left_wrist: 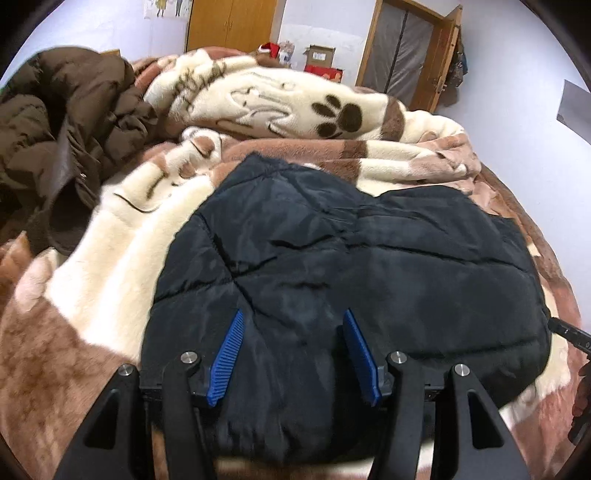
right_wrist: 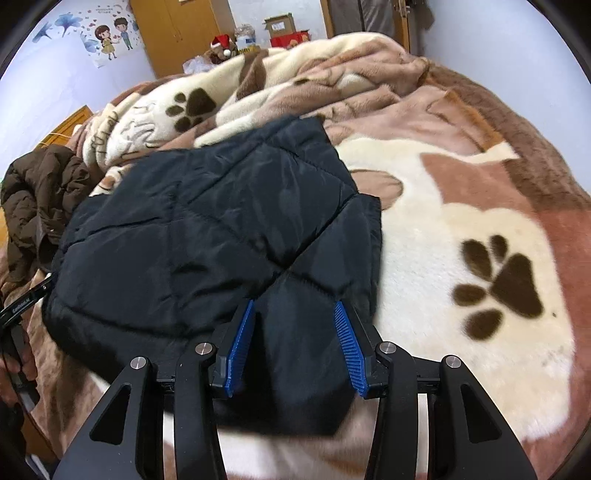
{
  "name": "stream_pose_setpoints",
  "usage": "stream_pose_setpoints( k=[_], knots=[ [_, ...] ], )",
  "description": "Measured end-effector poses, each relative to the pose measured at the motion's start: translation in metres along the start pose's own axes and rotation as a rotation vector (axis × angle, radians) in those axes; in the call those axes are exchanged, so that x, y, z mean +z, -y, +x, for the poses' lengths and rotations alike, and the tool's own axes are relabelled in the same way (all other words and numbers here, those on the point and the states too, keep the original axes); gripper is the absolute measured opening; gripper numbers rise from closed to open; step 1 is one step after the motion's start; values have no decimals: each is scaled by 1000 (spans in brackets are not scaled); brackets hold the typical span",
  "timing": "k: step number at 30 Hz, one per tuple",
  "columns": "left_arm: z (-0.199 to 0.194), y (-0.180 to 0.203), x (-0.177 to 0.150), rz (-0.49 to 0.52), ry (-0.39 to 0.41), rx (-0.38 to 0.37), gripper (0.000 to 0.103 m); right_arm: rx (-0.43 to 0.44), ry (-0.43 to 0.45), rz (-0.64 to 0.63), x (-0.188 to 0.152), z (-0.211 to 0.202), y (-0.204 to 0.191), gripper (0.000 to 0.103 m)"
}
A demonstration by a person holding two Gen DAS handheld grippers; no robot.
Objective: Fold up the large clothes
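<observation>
A black quilted padded jacket [left_wrist: 332, 258] lies folded into a compact bundle on the bed; it also shows in the right wrist view [right_wrist: 207, 229]. My left gripper [left_wrist: 293, 317] is open, its blue pads spread over the near left part of the jacket. My right gripper [right_wrist: 295, 308] is open, its blue pads spread over the near right corner of the jacket. Neither gripper holds the fabric. The jacket's near edge is hidden under the gripper bodies.
A fleece blanket [right_wrist: 461, 206] with paw prints covers the bed and is bunched at the far side [left_wrist: 277, 99]. A brown padded coat [left_wrist: 62, 140] lies crumpled at the left, also in the right wrist view [right_wrist: 37, 192]. Wardrobe [left_wrist: 232, 22], boxes and a door stand beyond.
</observation>
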State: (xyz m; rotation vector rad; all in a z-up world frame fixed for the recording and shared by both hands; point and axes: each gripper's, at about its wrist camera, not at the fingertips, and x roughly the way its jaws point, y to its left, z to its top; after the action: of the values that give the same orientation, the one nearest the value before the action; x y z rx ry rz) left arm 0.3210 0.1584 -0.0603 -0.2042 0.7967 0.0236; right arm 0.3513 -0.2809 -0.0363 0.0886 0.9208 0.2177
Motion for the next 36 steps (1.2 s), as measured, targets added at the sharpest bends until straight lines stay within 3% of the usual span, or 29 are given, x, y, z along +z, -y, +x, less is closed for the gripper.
stream_pose_setpoints(
  k=[17,25,36],
  knots=[
    [-151,60,-100,-4,5,-25,58,28,47,-34,-109,-129,-48,46],
    [-193,87,-138,22,-5,-33,58,20,62,-49,-151,-169,-62,50],
    [-227,98,-169,34,-10,-31,58,21,45,-105,-185,-190,-76,50]
  ],
)
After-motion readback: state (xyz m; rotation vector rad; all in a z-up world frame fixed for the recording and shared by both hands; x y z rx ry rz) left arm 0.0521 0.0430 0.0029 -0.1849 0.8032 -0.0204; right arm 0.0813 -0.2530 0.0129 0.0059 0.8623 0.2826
